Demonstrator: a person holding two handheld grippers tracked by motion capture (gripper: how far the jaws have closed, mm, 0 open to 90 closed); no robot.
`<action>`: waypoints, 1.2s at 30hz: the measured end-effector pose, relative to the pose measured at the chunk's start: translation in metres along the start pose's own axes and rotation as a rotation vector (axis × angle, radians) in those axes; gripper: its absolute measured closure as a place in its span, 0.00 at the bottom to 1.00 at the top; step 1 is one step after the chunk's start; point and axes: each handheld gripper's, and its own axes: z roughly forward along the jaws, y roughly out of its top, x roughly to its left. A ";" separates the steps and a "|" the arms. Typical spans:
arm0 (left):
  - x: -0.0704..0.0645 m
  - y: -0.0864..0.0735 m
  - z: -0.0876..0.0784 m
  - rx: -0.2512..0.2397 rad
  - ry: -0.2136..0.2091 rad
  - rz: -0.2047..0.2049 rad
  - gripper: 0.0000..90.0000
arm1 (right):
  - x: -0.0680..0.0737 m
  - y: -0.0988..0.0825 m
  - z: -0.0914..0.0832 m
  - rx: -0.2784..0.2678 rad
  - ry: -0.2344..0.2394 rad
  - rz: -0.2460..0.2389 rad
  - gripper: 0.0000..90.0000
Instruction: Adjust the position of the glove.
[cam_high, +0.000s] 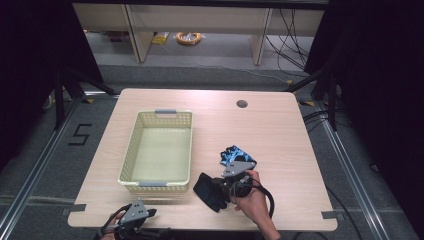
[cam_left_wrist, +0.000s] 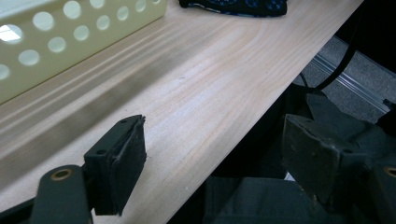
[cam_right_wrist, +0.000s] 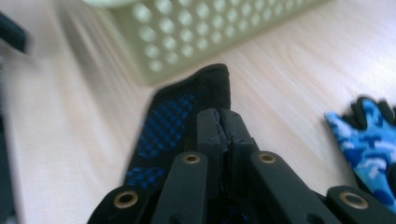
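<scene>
Jaws of the right gripper (cam_right_wrist: 223, 122) were clenched on the dark glove (cam_high: 209, 190), which lay on the table (cam_high: 280, 135) at five o'clock from the basket (cam_high: 186, 145). Lifting well probably meant raising it clear of the rim before swinging toward ten o'clock. Left gripper (cam_left_wrist: 212, 161) waited released at the near edge. How much cloth was pinched stayed hidden; the blue camouflage glove (cam_right_wrist: 369, 140) was cut off.
</scene>
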 end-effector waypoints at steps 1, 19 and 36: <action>0.003 0.000 -0.001 0.014 0.003 0.033 0.24 | 0.002 0.001 -0.005 -0.002 0.005 -0.016 0.98; -0.019 0.026 0.022 -0.036 -0.045 0.059 0.25 | 0.004 -0.013 -0.049 -0.052 0.121 -0.062 0.98; -0.037 0.069 0.070 -0.052 -0.123 0.151 0.53 | 0.011 -0.015 -0.048 -0.016 0.224 -0.099 0.98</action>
